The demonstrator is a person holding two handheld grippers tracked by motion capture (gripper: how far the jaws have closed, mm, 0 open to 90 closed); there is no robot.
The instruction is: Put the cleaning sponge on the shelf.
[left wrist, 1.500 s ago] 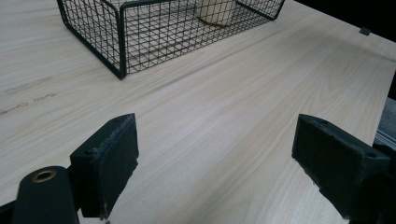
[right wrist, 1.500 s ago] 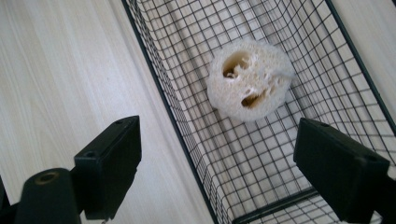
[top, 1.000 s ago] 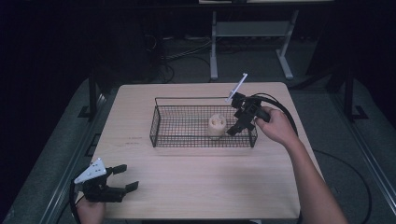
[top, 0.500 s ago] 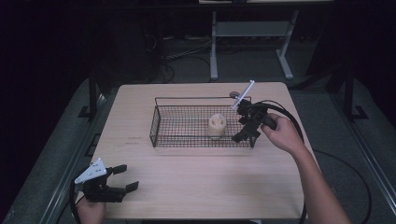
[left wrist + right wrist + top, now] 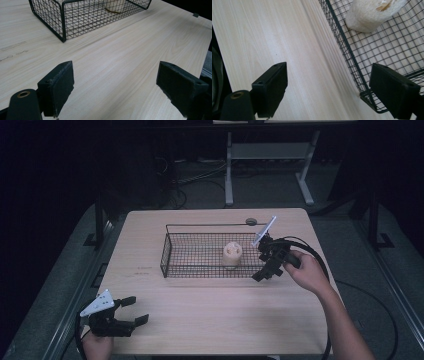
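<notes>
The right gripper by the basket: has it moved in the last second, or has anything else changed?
The right gripper has drawn back from the wire basket, out past its right end and toward the person, jaws open and empty. The pale roll stays inside the basket, and the left gripper rests open at the table's near left corner as before.

- Left tool (image 5: 131, 311): black body, two blocky black jaws with worn pads, a brass-ringed hole at one jaw base, grey three-cornered plate on top.
- Right tool (image 5: 264, 271): same black build, thick black cable looping behind.
- Forearms: no sleeves visible.
</notes>
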